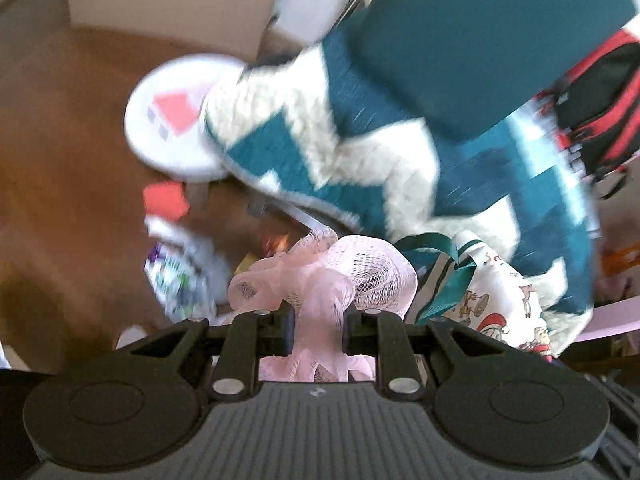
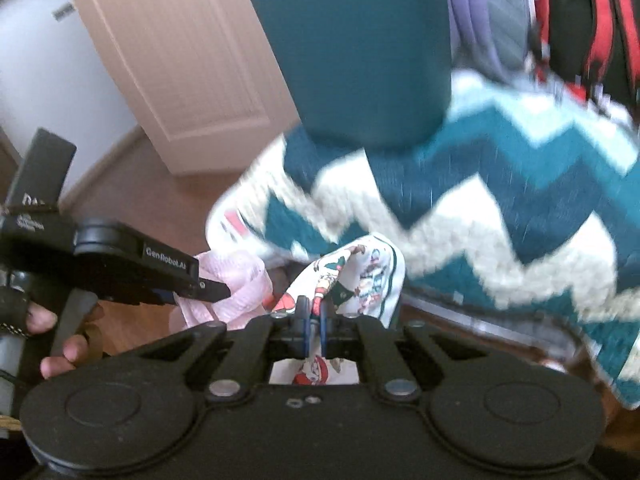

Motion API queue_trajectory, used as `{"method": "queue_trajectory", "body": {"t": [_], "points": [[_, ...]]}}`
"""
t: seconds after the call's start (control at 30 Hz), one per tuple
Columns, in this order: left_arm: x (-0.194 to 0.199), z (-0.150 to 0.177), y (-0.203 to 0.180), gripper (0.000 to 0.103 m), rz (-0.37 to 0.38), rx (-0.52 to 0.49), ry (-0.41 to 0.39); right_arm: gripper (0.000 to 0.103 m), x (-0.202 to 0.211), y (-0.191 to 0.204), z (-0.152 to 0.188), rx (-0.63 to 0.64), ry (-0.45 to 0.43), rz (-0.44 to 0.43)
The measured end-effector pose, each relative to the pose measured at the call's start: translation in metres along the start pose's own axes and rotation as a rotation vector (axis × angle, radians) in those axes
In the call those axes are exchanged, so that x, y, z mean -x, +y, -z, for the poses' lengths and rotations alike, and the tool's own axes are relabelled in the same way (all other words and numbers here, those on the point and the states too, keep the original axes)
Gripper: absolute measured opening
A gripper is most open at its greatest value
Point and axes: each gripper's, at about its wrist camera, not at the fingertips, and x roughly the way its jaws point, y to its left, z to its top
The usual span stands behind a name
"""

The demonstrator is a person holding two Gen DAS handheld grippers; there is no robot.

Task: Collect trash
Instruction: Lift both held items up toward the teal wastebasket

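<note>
Netting, pink (image 1: 320,276), bunched with no clear long axis, billowed forward from the left gripper (image 1: 319,330), whose jaws pinched it. Christmas-print bag (image 2: 356,276) rose upright from the right gripper (image 2: 313,326), jaws nearly pressed together on its edge. Both hung just beside a chevron blanket (image 2: 500,208).

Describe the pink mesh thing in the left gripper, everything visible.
The pink mesh pouf is pale pink netting, soft and bunched in ruffled folds, open weave showing at the top. The left gripper is shut on its lower gathers, and more folds hang below the fingers. It sits beside the Christmas-print bag. In the right wrist view it bulges around the left gripper's tip.
</note>
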Motion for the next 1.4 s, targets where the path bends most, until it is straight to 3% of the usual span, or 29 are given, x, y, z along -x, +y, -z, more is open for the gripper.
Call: {"method": "queue_trajectory", "body": {"t": [0.37,0.63,0.83,1.07,1.4], "points": [[0.129,-0.046,-0.046,0.02,0.131,-0.086,-0.265,0.005,0.116,0.036,-0.091,0.181,-0.302,-0.007],[0.211,-0.109,-0.099,0.02,0.173,-0.174,-0.436,0.005,0.18,0.055,-0.181,0.294,-0.517,0.019],[0.259,-0.161,-0.14,0.02,0.172,-0.223,-0.546,0.004,0.204,0.066,-0.247,0.316,-0.628,0.05],[0.242,-0.219,-0.173,0.021,0.145,-0.245,-0.567,0.004,0.169,0.046,-0.304,0.257,-0.645,0.077],[0.139,-0.275,-0.191,0.021,0.108,-0.29,-0.467,0.004,0.072,-0.015,-0.33,0.128,-0.516,0.061]]}}
